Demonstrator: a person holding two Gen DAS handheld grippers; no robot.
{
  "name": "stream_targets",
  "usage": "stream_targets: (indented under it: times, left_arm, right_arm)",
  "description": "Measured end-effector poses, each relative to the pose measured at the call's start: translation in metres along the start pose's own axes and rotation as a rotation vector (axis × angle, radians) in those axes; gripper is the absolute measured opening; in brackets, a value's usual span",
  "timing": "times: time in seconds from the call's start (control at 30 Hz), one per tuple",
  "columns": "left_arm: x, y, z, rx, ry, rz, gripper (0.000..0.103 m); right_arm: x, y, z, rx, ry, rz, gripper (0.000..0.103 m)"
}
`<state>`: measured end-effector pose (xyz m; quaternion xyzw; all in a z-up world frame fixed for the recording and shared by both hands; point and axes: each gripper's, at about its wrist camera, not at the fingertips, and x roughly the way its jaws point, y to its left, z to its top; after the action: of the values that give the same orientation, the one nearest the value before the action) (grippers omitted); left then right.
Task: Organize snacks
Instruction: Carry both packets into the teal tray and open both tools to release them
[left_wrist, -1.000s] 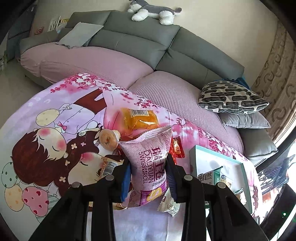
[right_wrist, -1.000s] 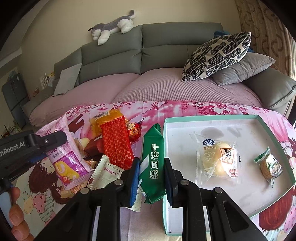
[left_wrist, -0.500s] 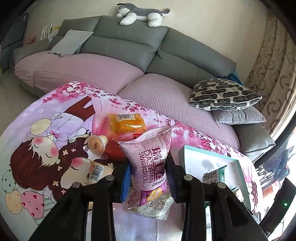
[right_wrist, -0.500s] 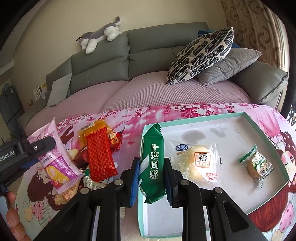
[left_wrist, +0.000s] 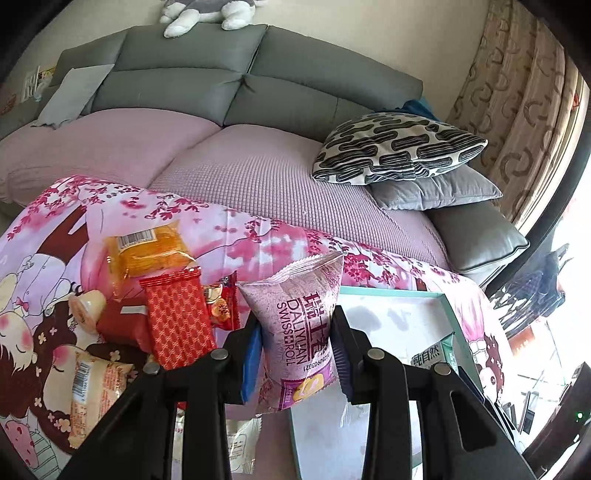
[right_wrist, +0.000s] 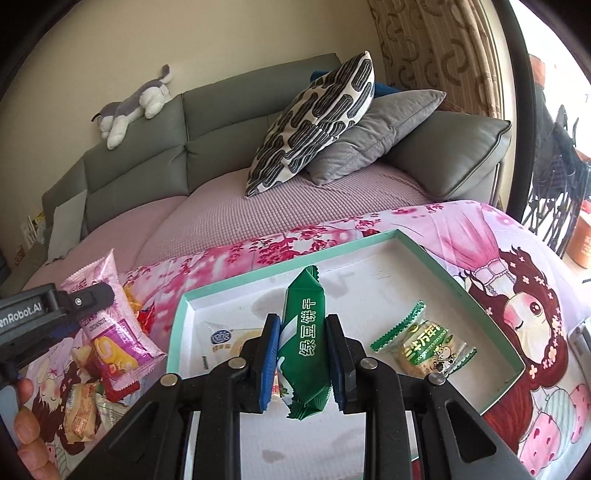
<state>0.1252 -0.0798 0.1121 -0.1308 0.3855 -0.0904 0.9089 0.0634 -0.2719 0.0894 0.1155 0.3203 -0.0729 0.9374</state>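
Note:
My left gripper (left_wrist: 297, 352) is shut on a pink Swiss-roll packet (left_wrist: 301, 325), held upright above the near left corner of the teal-rimmed white tray (left_wrist: 448, 306). In the right wrist view that packet (right_wrist: 110, 317) hangs left of the tray (right_wrist: 177, 332). Over the tray's floor, my right gripper (right_wrist: 302, 363) is shut on a green biscuit packet (right_wrist: 304, 343). Inside the tray lie a clear-wrapped bun (right_wrist: 225, 338), partly hidden by my fingers, and a green-edged cake packet (right_wrist: 424, 345).
Loose snacks lie in a pile on the pink cartoon cloth: a red patterned packet (left_wrist: 177, 319), an orange packet (left_wrist: 147, 251), a small jelly cup (left_wrist: 86, 306). A sofa with a patterned cushion (left_wrist: 399, 151) runs behind. A person's fingers (right_wrist: 27, 428) show at the lower left.
Both grippers have swung to the right with their packets. The green packet now hangs over the tray's inside rather than its left edge, and the pink packet has come up to the tray.

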Motion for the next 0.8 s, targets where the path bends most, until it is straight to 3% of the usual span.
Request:
stream_targets:
  times: [0.4, 0.8]
  left_arm:
    - [0.063, -0.024, -0.001, 0.063, 0.121, 0.016, 0.036]
    - [0.088, -0.036, -0.01, 0.084, 0.188, 0.03, 0.038]
  right_arm:
    - [0.027, -0.023, -0.011, 0.028, 0.077, -0.059, 0.026]
    - [0.03, -0.025, -0.012, 0.018, 0.089, -0.073, 0.027]
